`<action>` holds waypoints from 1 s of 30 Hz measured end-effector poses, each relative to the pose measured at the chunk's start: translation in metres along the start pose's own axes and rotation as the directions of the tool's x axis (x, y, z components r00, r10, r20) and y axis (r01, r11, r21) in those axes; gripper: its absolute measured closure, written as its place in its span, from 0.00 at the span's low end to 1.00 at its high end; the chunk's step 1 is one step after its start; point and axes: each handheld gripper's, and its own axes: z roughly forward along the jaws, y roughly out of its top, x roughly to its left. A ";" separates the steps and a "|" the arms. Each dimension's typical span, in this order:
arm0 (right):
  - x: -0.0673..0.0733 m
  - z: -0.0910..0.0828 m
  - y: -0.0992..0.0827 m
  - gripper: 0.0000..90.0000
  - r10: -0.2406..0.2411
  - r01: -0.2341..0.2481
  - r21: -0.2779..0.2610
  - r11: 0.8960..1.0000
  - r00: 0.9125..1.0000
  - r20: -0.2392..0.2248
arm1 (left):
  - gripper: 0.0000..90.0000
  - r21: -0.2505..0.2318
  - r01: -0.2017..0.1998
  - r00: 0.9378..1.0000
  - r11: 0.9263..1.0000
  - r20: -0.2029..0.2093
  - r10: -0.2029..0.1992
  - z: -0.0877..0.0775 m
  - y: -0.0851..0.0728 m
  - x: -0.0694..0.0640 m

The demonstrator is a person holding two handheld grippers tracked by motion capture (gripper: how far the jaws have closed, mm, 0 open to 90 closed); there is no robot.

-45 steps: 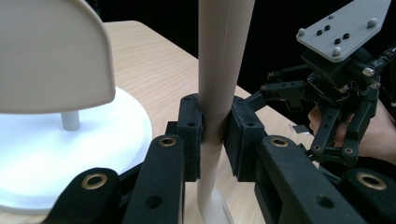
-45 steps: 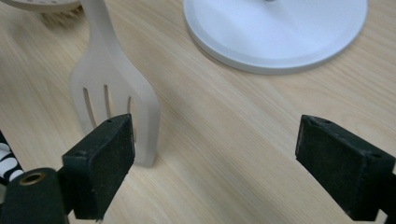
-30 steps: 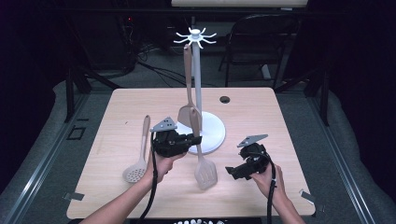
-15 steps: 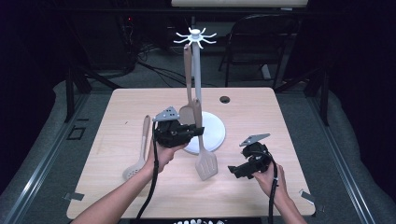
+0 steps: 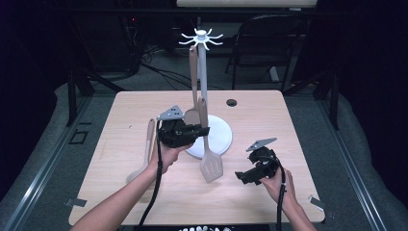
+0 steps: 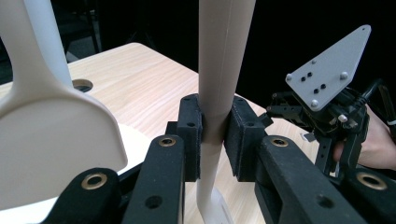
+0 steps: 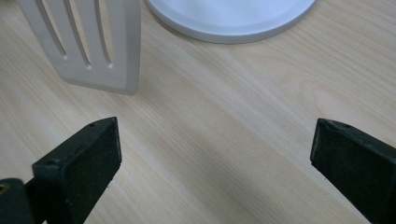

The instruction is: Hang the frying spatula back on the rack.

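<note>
**Slotted spatula held beside the rack**

The left gripper point(image 6: 212, 135) was clamped on the handle of the slotted spatula point(image 5: 210, 163), which hung upright over the table point(image 5: 298, 125), just beside the white rack point(image 5: 202, 72). One spatula point(image 5: 193, 82) hung from the rack, probably on a hook. The right gripper point(image 7: 215, 154) stood wide open, holding nothing. A slotted spoon point(image 5: 144, 156) lay on the table.

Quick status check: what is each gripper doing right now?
Left gripper: shut on the slotted spatula, clamping its handle.
Right gripper: open, holding nothing, over the table.
</note>
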 end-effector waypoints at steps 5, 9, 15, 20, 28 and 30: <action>0.001 0.001 0.000 0.02 -0.006 0.006 -0.003 1.000 1.000 0.000 | 0.86 -0.004 -0.011 1.000 1.000 0.002 0.011 0.001 0.008 -0.001; 0.000 0.000 -0.001 0.02 -0.011 0.011 -0.001 1.000 1.000 0.007 | 0.86 -0.001 -0.020 1.000 1.000 0.008 0.020 0.004 0.015 -0.002; 0.000 0.000 0.000 0.02 -0.011 0.011 -0.001 1.000 1.000 0.001 | 0.86 0.001 -0.037 0.999 0.999 0.010 0.037 0.008 0.029 -0.003; 0.000 0.000 0.000 0.02 -0.012 0.012 0.005 1.000 1.000 0.004 | 0.86 -0.005 -0.045 0.999 0.999 0.013 0.045 0.010 0.037 -0.002; 0.000 -0.001 0.000 0.02 -0.015 0.015 0.004 1.000 1.000 -0.001 | 0.86 -0.010 -0.057 0.998 0.998 0.014 0.057 0.012 0.052 0.004; 0.001 0.000 0.000 0.02 -0.013 0.013 0.003 1.000 1.000 0.000 | 0.86 -0.007 -0.062 0.998 0.998 0.015 0.062 0.012 0.058 0.006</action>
